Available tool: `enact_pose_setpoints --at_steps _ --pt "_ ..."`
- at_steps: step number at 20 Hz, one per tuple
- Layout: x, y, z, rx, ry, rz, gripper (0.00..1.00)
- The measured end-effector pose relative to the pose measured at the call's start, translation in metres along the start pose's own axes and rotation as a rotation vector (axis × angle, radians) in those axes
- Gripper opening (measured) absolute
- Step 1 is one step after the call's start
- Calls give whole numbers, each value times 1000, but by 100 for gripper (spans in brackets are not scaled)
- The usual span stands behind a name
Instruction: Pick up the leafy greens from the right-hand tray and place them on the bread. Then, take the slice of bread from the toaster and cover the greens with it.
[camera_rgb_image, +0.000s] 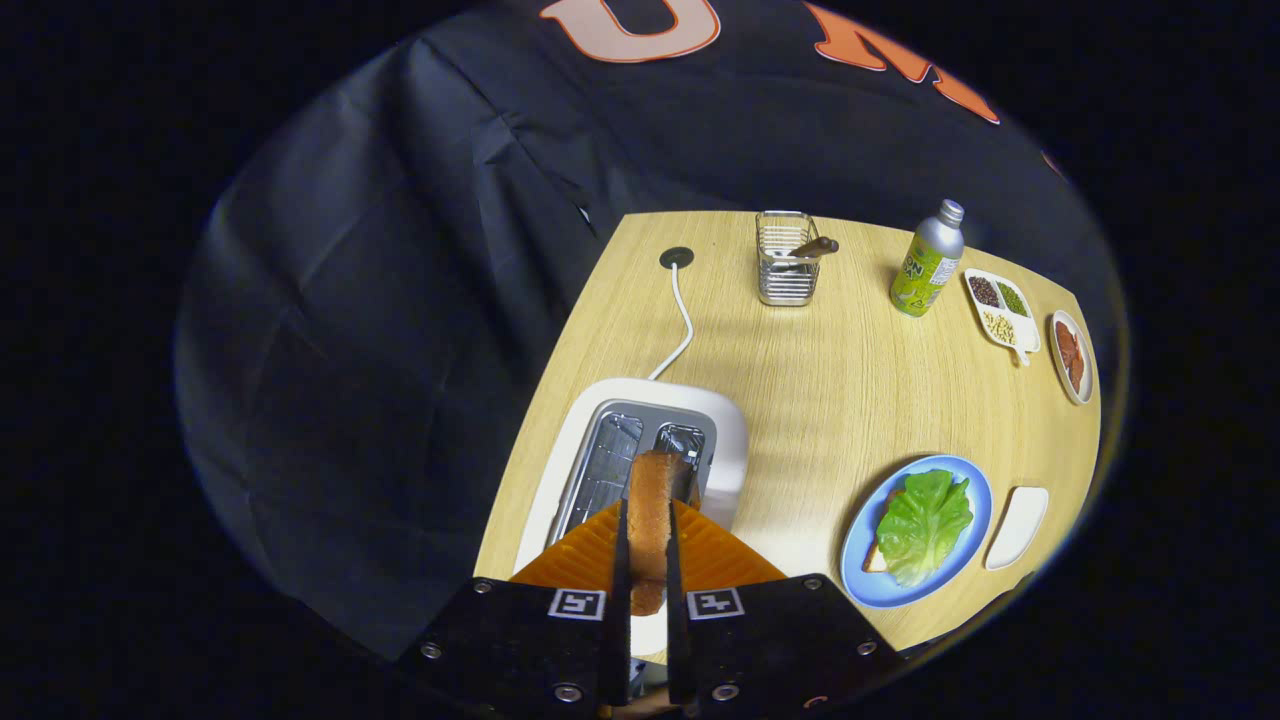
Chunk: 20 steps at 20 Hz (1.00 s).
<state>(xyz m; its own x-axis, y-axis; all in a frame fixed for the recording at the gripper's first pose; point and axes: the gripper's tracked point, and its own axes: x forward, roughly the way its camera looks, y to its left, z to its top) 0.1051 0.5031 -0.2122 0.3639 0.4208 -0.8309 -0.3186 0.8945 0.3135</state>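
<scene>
Gripper (648, 545): fingers closed tight on bread slice (652, 520), edge-on, golden-brown, above toaster (640, 450).
Greens (925, 525): lay on plate (960, 480).

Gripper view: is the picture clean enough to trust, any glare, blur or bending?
Gripper view: table evenly lit, soft shadows, pale sheen ahead of the toaster; fisheye bends the table's edges; the bread clamped in the gripper is sharp; the greens on the plate read clearly.
</scene>
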Motion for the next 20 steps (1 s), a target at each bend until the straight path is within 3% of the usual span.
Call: enact_pose_setpoints --at_steps 7,12,17,20 --pt "-54 -3 14 29 -85 113 15" --pt "-87 -21 4 -18 -131 162 15" --pt "-104 -57 -12 -4 -149 194 15" --pt "-101 -93 -15 16 -162 173 15"
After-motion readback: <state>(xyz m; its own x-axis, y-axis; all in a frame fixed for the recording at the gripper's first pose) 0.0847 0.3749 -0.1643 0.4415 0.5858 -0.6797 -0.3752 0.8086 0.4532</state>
